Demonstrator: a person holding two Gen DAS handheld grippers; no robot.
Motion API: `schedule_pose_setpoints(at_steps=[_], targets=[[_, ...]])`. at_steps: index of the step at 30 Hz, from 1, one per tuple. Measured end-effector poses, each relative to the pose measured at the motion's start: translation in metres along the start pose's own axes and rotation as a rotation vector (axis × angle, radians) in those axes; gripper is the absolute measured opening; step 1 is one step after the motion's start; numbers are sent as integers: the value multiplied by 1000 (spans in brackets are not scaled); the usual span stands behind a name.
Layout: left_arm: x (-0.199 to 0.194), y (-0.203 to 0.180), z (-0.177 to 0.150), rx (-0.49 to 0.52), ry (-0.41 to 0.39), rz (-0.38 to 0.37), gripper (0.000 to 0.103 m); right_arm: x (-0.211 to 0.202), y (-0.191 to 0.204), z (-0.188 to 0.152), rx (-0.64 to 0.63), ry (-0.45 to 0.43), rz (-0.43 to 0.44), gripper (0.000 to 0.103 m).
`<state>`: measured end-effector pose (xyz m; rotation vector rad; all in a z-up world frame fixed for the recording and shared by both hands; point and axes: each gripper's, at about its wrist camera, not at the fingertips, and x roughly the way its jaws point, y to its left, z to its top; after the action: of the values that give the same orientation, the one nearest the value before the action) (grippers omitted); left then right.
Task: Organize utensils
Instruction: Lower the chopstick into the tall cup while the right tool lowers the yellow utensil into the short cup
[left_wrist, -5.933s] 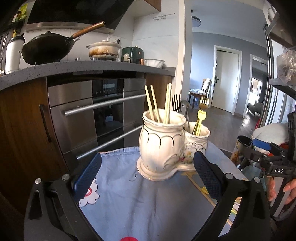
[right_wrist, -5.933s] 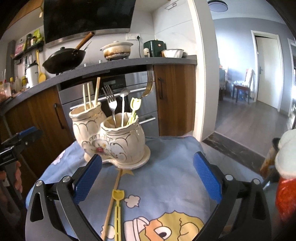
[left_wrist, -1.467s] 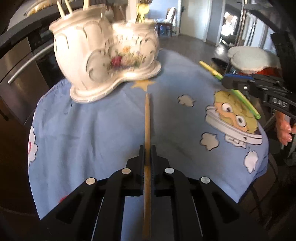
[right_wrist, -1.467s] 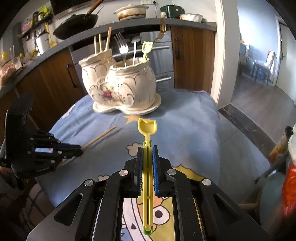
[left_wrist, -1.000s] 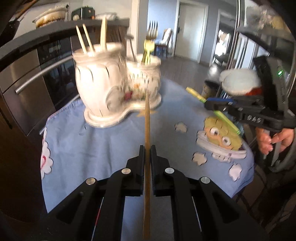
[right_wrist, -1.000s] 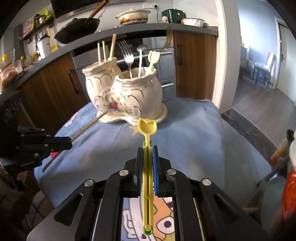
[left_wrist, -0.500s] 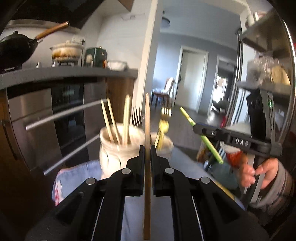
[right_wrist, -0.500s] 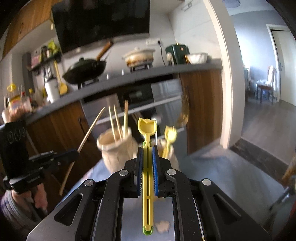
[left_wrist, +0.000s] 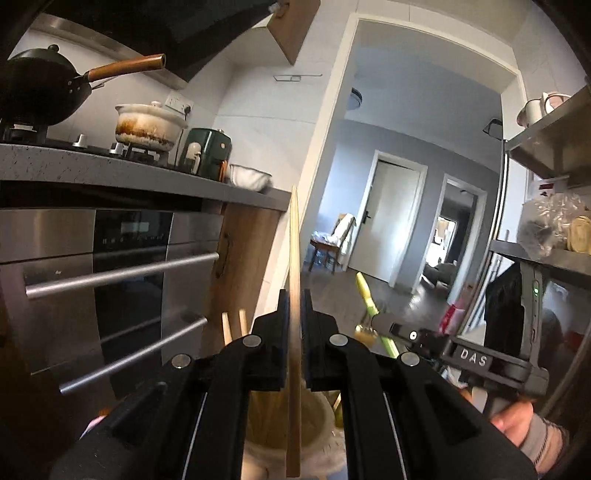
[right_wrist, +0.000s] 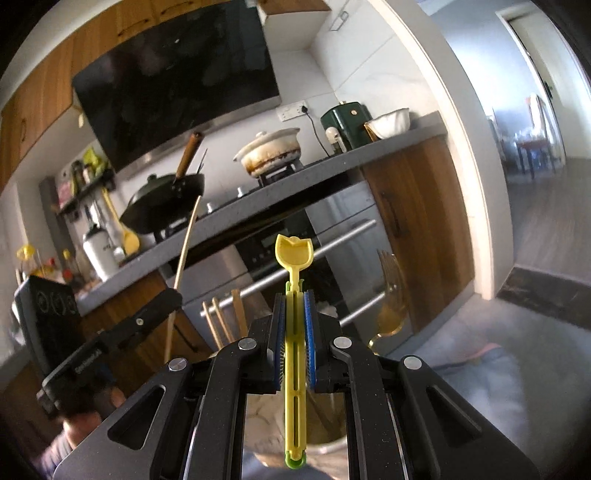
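My left gripper is shut on a wooden chopstick held upright; its lower end hangs over the mouth of the white ceramic holder's chopstick pot, where other chopsticks stand. My right gripper is shut on a yellow plastic utensil, upright above the holder's other pot, next to a gold fork. The left gripper and its chopstick show at left in the right wrist view; the right gripper with the yellow utensil shows at right in the left wrist view.
A kitchen counter with a wok, clay pot and green appliance runs behind, above an oven. A metal shelf rack stands at the right. The blue cloth shows below right.
Both grippers have moved closer over the holder and tilted up, so the pots now lie beneath the fingers. The chopstick and the yellow utensil stay gripped.
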<state>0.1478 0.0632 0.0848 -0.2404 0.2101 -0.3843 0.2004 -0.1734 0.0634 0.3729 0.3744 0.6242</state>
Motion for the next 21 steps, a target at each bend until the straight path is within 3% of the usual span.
schedule_pose_setpoints(at_steps=[8,21], targets=[[12,-8,-13,64,-78,77,6,17,4,-17,-64,-77,-48,11],[0,-1,-36,93,-37,89,6,18,5,-54,-173,-99,-134,11]])
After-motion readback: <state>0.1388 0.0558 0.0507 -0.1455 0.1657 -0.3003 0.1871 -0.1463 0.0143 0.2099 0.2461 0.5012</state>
